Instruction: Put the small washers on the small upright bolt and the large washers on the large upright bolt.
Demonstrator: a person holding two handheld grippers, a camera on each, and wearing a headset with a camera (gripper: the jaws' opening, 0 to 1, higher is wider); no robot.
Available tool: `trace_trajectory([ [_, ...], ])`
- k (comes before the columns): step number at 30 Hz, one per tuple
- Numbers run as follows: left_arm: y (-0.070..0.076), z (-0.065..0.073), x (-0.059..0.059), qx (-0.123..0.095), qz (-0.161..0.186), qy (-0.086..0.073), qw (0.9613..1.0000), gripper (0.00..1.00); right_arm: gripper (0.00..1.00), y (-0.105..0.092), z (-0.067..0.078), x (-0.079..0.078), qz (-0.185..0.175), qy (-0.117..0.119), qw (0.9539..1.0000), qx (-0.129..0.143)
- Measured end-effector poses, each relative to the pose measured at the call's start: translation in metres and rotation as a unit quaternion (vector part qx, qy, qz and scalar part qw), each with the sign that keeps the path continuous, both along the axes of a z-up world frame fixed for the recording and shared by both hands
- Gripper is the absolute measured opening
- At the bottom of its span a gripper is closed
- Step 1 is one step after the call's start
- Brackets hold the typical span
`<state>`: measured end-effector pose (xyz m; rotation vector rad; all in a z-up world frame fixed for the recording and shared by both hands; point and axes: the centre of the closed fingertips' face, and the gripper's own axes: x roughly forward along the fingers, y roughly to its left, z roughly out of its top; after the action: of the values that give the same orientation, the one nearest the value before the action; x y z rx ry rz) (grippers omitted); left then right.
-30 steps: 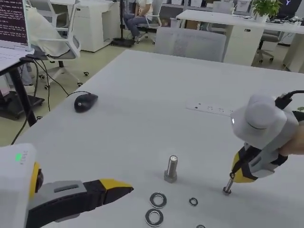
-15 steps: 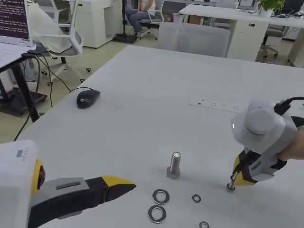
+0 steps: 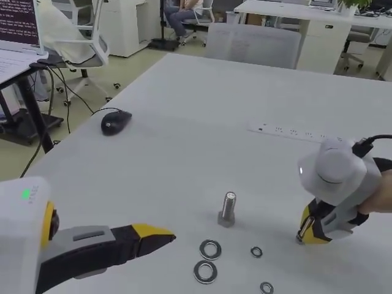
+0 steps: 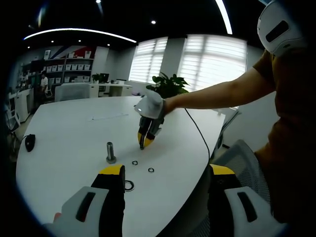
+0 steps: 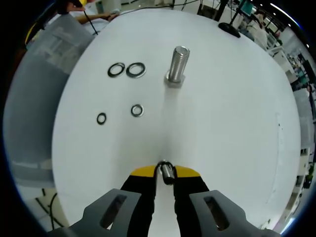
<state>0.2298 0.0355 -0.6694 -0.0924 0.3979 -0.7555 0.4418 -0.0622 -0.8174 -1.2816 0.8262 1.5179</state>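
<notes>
Gripped the small silver steel bolt [image 5: 167, 172] between the closed jaws of the right gripper [image 3: 304, 231], low over the white table [image 3: 184, 141], well to the right of the large silver hex-head bolt [image 3: 228, 209] standing upright on its head. Could not tell whether the small bolt's head touched the table. Held the left gripper [image 4: 167, 173] at the near left with jaws spread wide and nothing between them.

Found all 4 rings lying loose and flat on the table. Noted 2 large silver steel washers [image 3: 210, 249] just in front of the large bolt, near each other but apart, and 2 small silver steel washers [image 3: 256, 252] between those and the right gripper.

Judged every washer light, stiff and thin, probably slick on the smooth top and liable to skate away from a closing jaw. Reckoned the surest hold to be across the ring, with 1 jaw tip through the hole and the other outside the rim, or else on the edge once tipped up off the surface.
</notes>
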Motion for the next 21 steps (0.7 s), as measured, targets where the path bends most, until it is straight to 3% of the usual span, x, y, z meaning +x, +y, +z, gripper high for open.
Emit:
trace_trajectory([
  [9,0.0,0.0,-0.001,0.0,0.001,0.0,1.0,0.67,0.17,-0.001,0.0,-0.001,-0.001,-0.002,1.0,0.003],
  [21,-0.001,0.005,-0.004,0.006,0.002,-0.007,1.0,0.67,0.17,-0.012,0.021,-0.007,-0.017,-0.008,0.9997,0.016],
])
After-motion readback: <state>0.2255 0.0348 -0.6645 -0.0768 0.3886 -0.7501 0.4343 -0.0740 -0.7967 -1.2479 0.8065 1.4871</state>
